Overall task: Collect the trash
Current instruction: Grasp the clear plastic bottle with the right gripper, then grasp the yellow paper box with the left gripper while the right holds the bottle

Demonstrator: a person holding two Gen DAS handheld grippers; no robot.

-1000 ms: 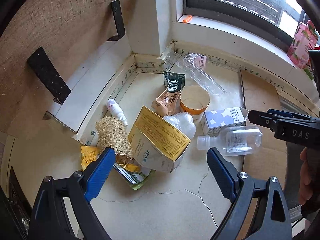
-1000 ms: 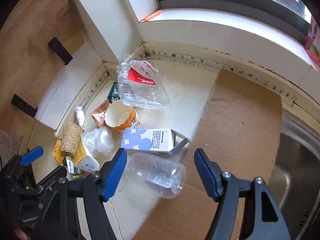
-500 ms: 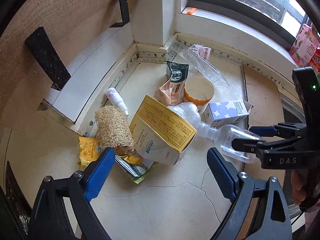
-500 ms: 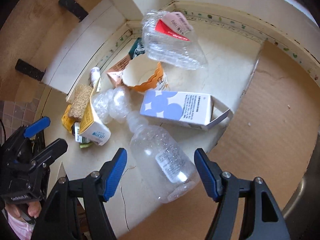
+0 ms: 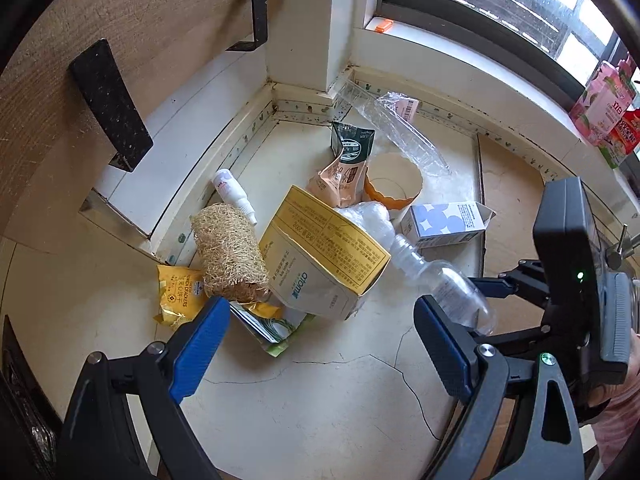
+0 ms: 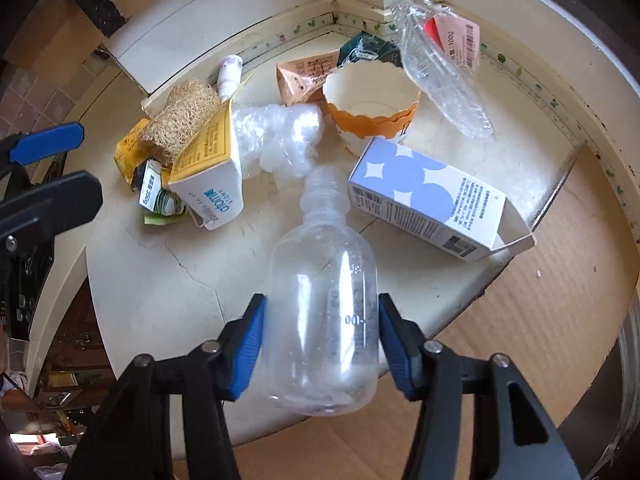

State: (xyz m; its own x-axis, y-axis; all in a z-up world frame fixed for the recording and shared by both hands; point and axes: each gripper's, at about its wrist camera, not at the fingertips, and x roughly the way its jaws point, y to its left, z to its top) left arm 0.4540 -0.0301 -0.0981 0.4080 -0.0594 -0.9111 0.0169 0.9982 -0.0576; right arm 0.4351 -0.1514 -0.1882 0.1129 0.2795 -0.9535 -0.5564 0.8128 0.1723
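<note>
One second back your right gripper (image 6: 320, 334) was wide open; now it's closing around the clear bottle (image 6: 324, 312), pads about touching, so that's first trash nearly grabbed.

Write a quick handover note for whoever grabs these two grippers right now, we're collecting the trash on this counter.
Right gripper: jaws just closing around the clear bottle, pads at its sides; firm grip not certain.
Left gripper: open, empty, above the yellow box and loofah.
Still on the counter: blue-dotted carton, paper cup, wrappers.
Done: nothing visibly collected. Left: everything.
</note>
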